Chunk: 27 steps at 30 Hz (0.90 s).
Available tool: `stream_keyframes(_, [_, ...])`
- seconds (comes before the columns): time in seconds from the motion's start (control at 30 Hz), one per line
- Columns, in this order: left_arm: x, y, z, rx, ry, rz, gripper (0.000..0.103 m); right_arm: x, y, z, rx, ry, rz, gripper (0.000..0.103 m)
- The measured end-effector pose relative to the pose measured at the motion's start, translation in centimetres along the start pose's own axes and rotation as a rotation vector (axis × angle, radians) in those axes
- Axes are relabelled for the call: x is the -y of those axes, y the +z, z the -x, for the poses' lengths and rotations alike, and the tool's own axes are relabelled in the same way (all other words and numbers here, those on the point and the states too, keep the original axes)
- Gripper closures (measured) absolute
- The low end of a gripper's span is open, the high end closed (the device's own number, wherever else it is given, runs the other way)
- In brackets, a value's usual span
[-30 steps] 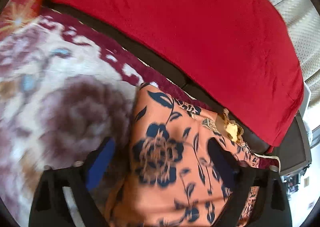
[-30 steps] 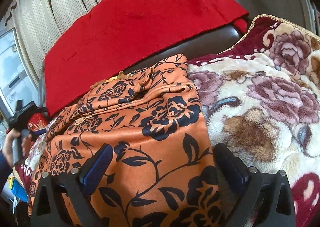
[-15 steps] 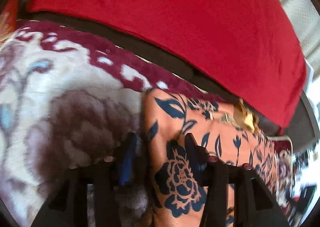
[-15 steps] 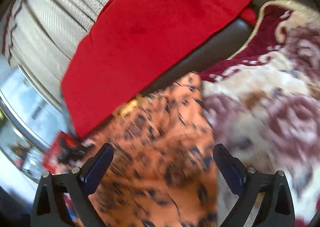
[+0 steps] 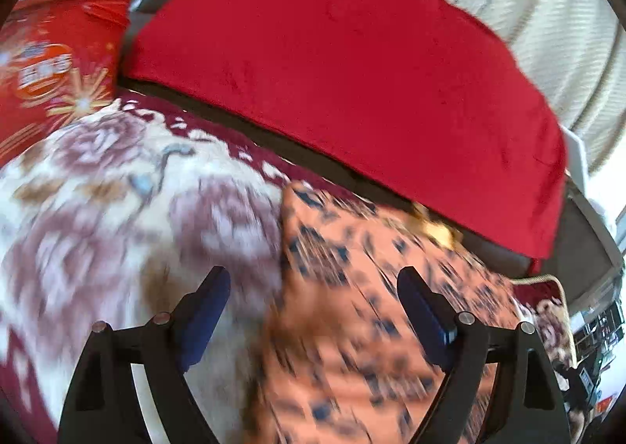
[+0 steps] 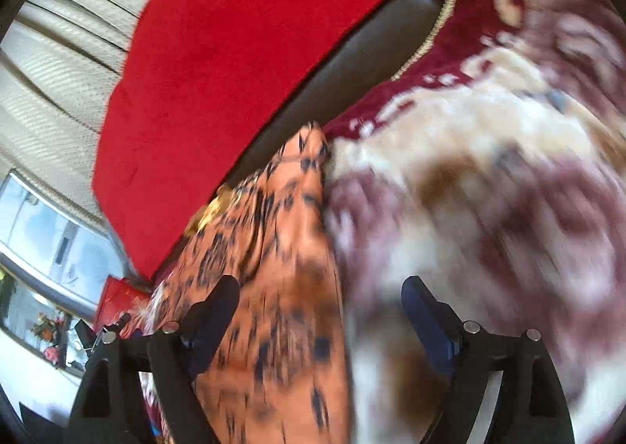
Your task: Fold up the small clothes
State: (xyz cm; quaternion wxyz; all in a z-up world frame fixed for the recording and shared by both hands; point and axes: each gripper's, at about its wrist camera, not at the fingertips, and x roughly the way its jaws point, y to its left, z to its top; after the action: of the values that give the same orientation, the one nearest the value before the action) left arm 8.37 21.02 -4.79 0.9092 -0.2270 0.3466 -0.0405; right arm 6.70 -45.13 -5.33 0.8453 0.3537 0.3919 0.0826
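Left wrist view first: left gripper is hanging wide open after its jaws just finished opening, nothing pinched, with the orange floral garment lying on the flowery blanket from about 12 to 5 o'clock of the jaws, its left edge running between them. Right wrist view: right gripper is also gaping with nothing clamped though its jaws were just closing a little, garment sitting from 11 to 7 o'clock and its edge between the fingers. Folding is looking partly done to me, but blur and cropping are hiding the layers and the near end.
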Motion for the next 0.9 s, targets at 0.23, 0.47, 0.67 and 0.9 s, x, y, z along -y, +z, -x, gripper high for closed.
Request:
stream_keyframes(0.23, [3.1,-11.2,6.3,-0.034,-0.047,0.056,0.016,0.4,-12.1,7.6,0.037,0.102,0.006,0.016])
stream_keyframes(0.47, [0.5,-13.8,10.6,-0.051,0.0,0.108,0.016,2.6,-17.0,8.7,-0.071,0.115,-0.026,0.016])
stream_keyframes(0.67, [-6.5,-15.1,13.6,-0.062,0.066,0.316,0.016,4.2,-18.0,8.0,-0.173,0.144,-0.058,0.017])
stream_keyframes(0.9, [-5.9,-16.4,13.8,-0.105,0.074,0.239,0.016,4.2,-19.4,6.9,-0.24,0.155,-0.04,0.016])
